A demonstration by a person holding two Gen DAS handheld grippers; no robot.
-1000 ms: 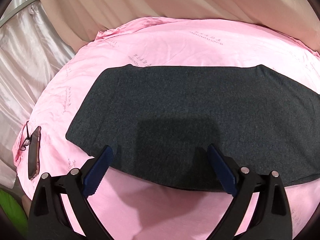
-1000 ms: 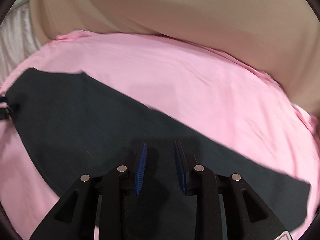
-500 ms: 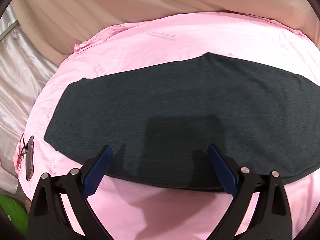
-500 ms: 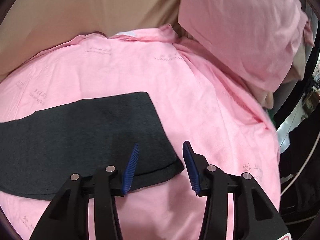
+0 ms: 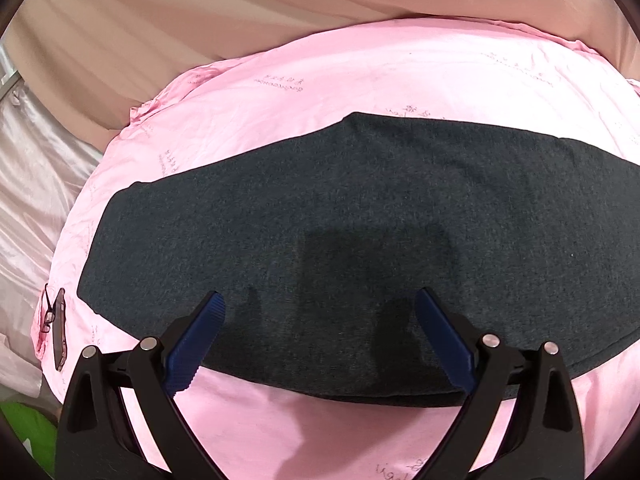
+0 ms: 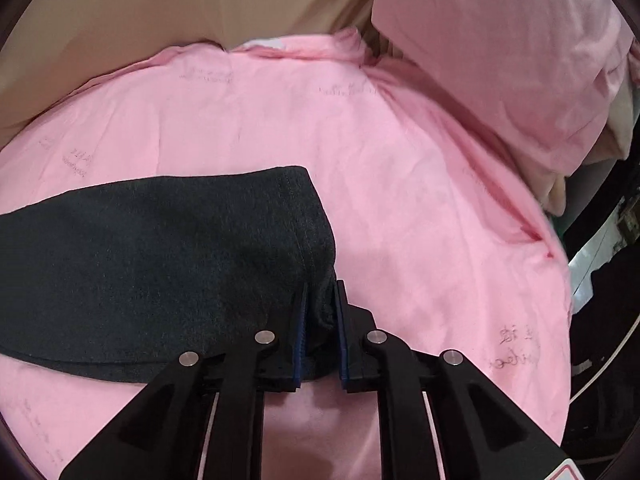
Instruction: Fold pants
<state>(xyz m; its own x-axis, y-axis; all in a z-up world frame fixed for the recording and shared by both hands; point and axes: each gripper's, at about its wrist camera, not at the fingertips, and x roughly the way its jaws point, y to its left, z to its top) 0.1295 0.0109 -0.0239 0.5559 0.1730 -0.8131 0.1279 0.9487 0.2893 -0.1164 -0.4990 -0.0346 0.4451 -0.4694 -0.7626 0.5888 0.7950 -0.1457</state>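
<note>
I see the dark grey pants [image 5: 360, 240] lying flat as 1 long folded band across the pink bedsheet [image 5: 360, 80]. My right gripper [image 6: 320, 320] angles down at the hem end, its jaws closing with a bunched corner of the pants between its blue pads. My left gripper [image 5: 320, 320] hovers over the near edge, spread wide, grasping nothing. A pink pillow [image 6: 500, 60] sits beyond the hem; a phone [image 5: 60, 334] lies at the sheet's far-left edge.

Both wrist cams close, angled down; shared: pants [image 5: 360, 220], pink sheet [image 6: 400, 160].
</note>
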